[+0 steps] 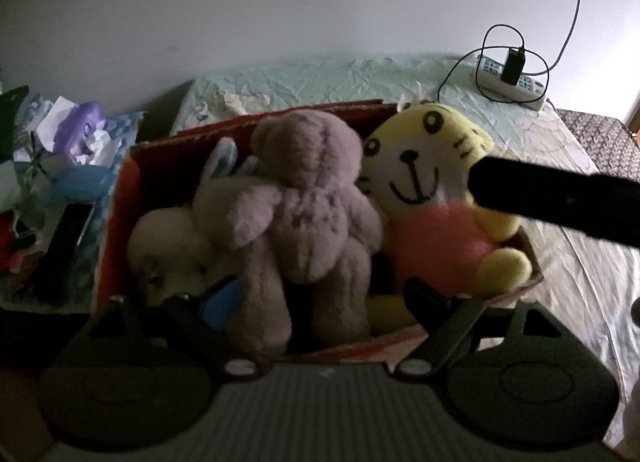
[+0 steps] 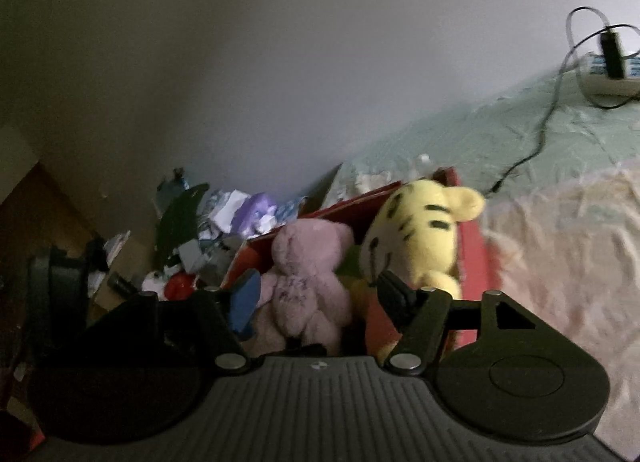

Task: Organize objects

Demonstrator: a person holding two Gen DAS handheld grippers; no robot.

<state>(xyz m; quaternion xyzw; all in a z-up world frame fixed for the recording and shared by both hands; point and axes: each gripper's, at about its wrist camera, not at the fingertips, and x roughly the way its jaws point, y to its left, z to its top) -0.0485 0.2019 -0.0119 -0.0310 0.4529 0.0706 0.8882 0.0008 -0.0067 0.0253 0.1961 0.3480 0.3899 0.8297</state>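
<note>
Packed upright in a red cardboard box (image 1: 120, 197) on the bed (image 1: 560, 221): a mauve plush bear (image 1: 308, 197) centre, a yellow tiger plush (image 1: 432, 197) in pink at its right, a pale plush (image 1: 168, 250) half buried at left; left gripper (image 1: 324, 302) spread wide around the bear's legs, touching unclear; right gripper (image 2: 316, 298) likewise released, the bear between its fingers; dim, blurred clutter (image 1: 60, 165) left of the box; open bedsheet right, a power strip (image 1: 512, 77) far right.

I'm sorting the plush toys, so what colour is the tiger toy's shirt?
Pink. The yellow tiger toy wears it, clearest in the left wrist view.
</note>
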